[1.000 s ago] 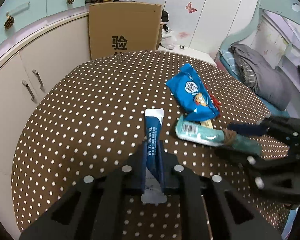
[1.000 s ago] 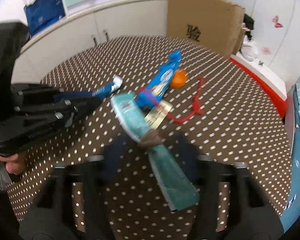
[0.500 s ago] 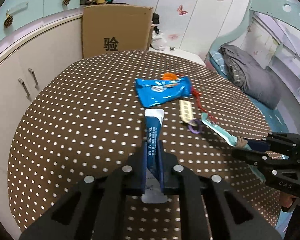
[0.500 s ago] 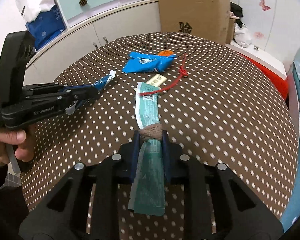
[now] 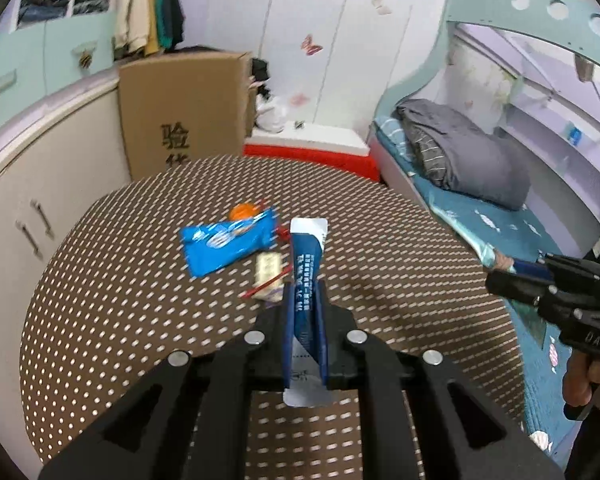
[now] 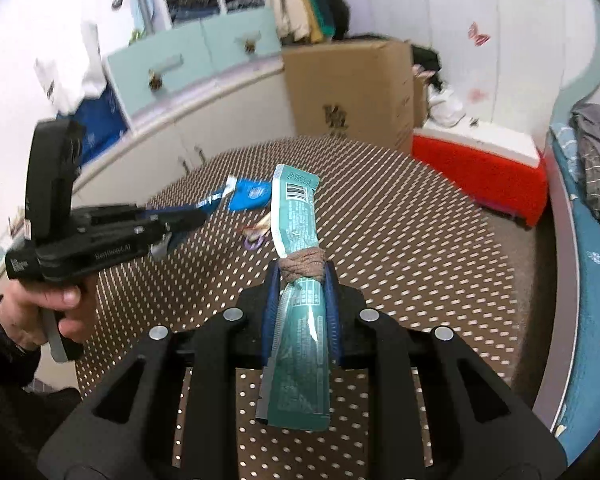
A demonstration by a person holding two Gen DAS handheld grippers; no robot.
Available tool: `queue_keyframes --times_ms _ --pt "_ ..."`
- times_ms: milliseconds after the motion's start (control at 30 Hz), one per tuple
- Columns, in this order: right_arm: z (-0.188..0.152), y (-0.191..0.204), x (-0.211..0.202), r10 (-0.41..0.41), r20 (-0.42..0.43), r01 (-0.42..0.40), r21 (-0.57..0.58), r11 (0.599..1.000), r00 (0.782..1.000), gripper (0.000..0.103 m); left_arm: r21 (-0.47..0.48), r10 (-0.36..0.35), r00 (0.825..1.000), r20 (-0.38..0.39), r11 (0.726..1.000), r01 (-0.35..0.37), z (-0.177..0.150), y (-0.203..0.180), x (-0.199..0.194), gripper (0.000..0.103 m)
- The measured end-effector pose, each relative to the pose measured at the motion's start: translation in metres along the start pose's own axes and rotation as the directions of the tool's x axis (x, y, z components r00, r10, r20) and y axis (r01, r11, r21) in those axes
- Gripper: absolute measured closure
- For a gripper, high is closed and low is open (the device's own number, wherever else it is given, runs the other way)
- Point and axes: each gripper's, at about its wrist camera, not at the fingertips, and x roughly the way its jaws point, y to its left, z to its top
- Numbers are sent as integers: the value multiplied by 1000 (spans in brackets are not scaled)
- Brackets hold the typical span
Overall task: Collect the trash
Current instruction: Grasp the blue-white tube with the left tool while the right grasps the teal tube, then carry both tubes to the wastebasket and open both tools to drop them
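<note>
My left gripper [image 5: 305, 296] is shut on a dark blue stick sachet [image 5: 306, 264] with white ends, held above the brown dotted table [image 5: 140, 312]. My right gripper [image 6: 302, 280] is shut on a teal wrapper [image 6: 296, 216] tied round with a brown band, also held above the table. On the table lie a bright blue snack bag [image 5: 228, 244], an orange piece [image 5: 242, 211], a small cream packet [image 5: 269, 274] and a red string [image 5: 266, 284]. The left gripper shows at the left of the right wrist view [image 6: 196, 216]; the right one at the right edge of the left wrist view [image 5: 496, 276].
A cardboard box [image 5: 184, 112] stands behind the table, cream cabinets [image 5: 28, 184] to the left. A red and white box [image 6: 480, 160] and a bed with grey bedding [image 5: 460, 152] lie to the right. A purple ring [image 6: 254, 243] lies on the table.
Both grippers have risen and tilted up with their wrappers, so the table sits lower and farther in both views. The trash left on the table has not moved.
</note>
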Motion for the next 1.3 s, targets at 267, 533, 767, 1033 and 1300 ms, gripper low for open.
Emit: queue_keyframes --times_ms 267,533,767,1033,1300 --pt "-1 -52 -75 -79 158 59 129 990 984 81 105 -78 996 48 992 73 25 -61 -7 94" --pt "-21 -124 -137 -242 248 151 334 930 938 81 203 -191 979 66 964 174 47 -133 -4 94" --pt "-59 -185 -183 -392 246 219 523 824 887 81 270 -287 957 35 925 267 60 -199 14 94" --pt "-107 -241 -178 -476 129 288 650 703 870 81 322 -342 937 -68 881 345 51 -275 56 94" --pt "-169 -292 -114 -402 -49 302 745 594 914 68 335 -335 922 -193 861 382 32 -318 107 94"
